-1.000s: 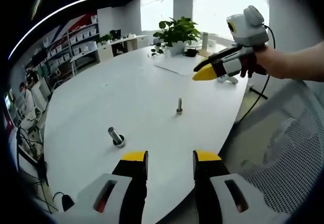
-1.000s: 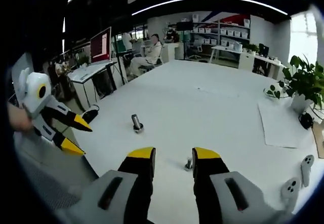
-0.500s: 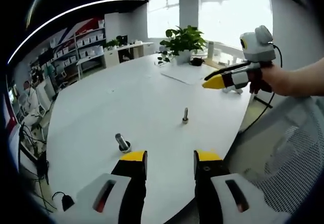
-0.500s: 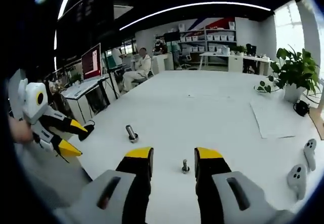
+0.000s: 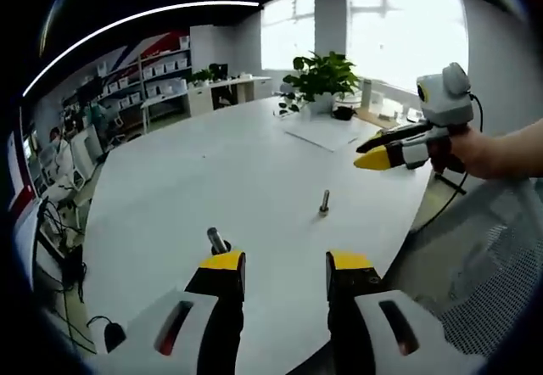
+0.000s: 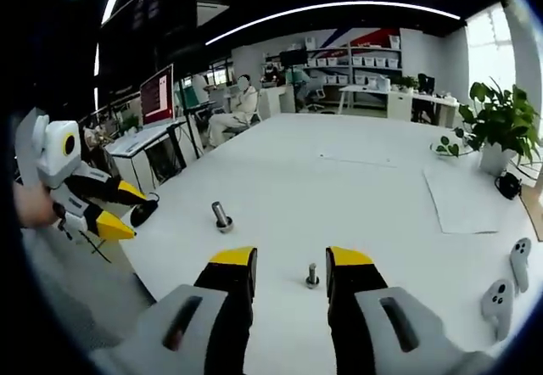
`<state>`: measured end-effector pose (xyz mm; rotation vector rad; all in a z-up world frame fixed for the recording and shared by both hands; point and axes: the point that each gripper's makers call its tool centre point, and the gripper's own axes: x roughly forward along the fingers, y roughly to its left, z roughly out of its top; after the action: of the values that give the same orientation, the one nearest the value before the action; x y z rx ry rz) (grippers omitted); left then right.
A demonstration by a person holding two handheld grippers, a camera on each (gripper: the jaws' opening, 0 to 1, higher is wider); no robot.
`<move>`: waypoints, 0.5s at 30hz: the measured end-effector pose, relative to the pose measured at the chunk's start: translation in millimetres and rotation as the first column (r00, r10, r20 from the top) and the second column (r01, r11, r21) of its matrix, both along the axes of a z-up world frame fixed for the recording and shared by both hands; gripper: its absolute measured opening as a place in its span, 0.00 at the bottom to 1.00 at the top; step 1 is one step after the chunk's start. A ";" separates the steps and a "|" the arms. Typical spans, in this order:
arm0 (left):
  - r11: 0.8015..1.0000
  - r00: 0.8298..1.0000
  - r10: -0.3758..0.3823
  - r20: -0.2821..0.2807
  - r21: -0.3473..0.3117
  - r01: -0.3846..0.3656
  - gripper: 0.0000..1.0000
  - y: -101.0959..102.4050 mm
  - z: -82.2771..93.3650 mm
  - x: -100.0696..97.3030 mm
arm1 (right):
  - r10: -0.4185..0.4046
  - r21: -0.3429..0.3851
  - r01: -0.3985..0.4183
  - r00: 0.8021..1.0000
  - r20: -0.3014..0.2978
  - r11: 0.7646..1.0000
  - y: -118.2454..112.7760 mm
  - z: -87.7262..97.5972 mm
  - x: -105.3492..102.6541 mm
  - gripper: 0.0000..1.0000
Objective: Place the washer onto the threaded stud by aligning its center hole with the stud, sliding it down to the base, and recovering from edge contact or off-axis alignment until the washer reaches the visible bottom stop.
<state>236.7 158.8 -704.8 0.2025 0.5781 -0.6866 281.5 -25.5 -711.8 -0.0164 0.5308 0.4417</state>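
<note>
Grippers both empty. Left gripper [image 5: 286, 271] had its yellow-tipped jaws spread with a clear gap, nothing between them, held above the near edge of the white worktop [image 5: 237, 163]. Just past its left jaw tip stood the larger threaded stud [image 5: 217, 240], leaning a bit in the left gripper view, base partly hidden by the jaw. Smaller bolt [image 5: 324, 203] stood upright further out and to the right, well apart from the stud. Right gripper [image 5: 375, 156] came in from the right of that view, held in a person's hand [image 5: 475, 152] in the air above the worktop edge, jaws close together there; couldn't tell the gap from that angle.

Right gripper view: right gripper [image 6: 290, 269] had jaws parted, nothing held. Small bolt [image 6: 312, 276] sat on the worktop [image 6: 356, 188] between the jaw tips. Stud [image 6: 222, 216] stood beyond the left jaw, on a ring-like base; couldn't tell whether that ring was the washer. Left gripper [image 6: 119, 209] visible at the left, off the worktop edge, jaws apart.

Further out: sheet of paper [image 6: 462, 198], potted plant [image 6: 499, 129], two white handheld controllers [image 6: 507, 275] at the right. Seated person [image 6: 238, 109] at desks beyond the far end.
</note>
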 end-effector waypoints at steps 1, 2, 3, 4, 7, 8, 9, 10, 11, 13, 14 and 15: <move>1.000 1.000 0.001 0.001 0.002 -0.001 0.36 0.4 -0.1 0.0 | -0.005 -0.004 0.005 1.000 -0.001 1.000 -1.3 -0.6 0.2 0.35; 1.000 1.000 0.002 -0.001 0.005 -0.002 0.36 0.7 -0.9 0.0 | -0.018 -0.008 0.018 1.000 -0.007 1.000 -4.6 -2.5 0.9 0.35; 1.000 1.000 0.002 -0.007 0.002 -0.002 0.36 0.7 -2.0 -0.5 | -0.023 -0.005 0.023 1.000 -0.009 1.000 -5.9 -3.3 0.8 0.36; 1.000 1.000 0.003 -0.009 0.003 -0.003 0.36 0.8 -2.5 -0.6 | -0.032 0.003 0.032 0.999 -0.014 0.999 -7.3 -3.9 1.0 0.36; 1.000 1.000 0.005 -0.002 0.005 -0.005 0.37 1.0 -1.1 0.5 | -0.044 -0.016 0.044 0.999 -0.017 0.999 -11.5 -5.6 1.6 0.36; 1.000 1.000 0.007 -0.001 0.003 -0.007 0.37 1.1 -0.5 1.0 | -0.048 -0.022 0.048 0.999 -0.016 0.999 -12.5 -5.8 1.7 0.37; 1.000 1.000 0.010 0.002 0.004 -0.010 0.37 2.0 -0.1 2.1 | -0.052 -0.025 0.052 0.999 -0.015 0.998 -13.4 -5.8 2.0 0.37; 1.000 1.000 0.012 0.002 0.003 -0.012 0.37 2.5 -0.1 2.4 | -0.056 -0.030 0.056 0.998 -0.017 0.998 -14.5 -6.8 1.9 0.38; 1.000 1.000 0.016 -0.002 0.001 -0.016 0.37 3.3 -0.1 2.4 | -0.062 -0.044 0.061 0.998 -0.024 0.997 -16.4 -9.0 1.4 0.38; 1.000 1.000 0.022 -0.008 0.003 -0.022 0.37 4.9 -1.4 2.0 | -0.070 -0.066 0.067 0.997 -0.040 0.996 -19.6 -13.9 0.2 0.38; 1.000 1.000 0.022 -0.008 0.004 -0.022 0.37 5.0 -1.7 2.2 | -0.074 -0.066 0.071 0.996 -0.049 0.995 -20.4 -15.8 -0.3 0.38; 1.000 1.000 0.022 -0.007 0.003 -0.022 0.37 4.9 -1.8 2.4 | -0.080 -0.066 0.076 0.995 -0.060 0.995 -21.3 -17.4 -1.1 0.38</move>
<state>239.1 163.7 -706.5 0.1960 0.5875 -0.6650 280.4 -46.8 -729.3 -0.0429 0.6047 0.3496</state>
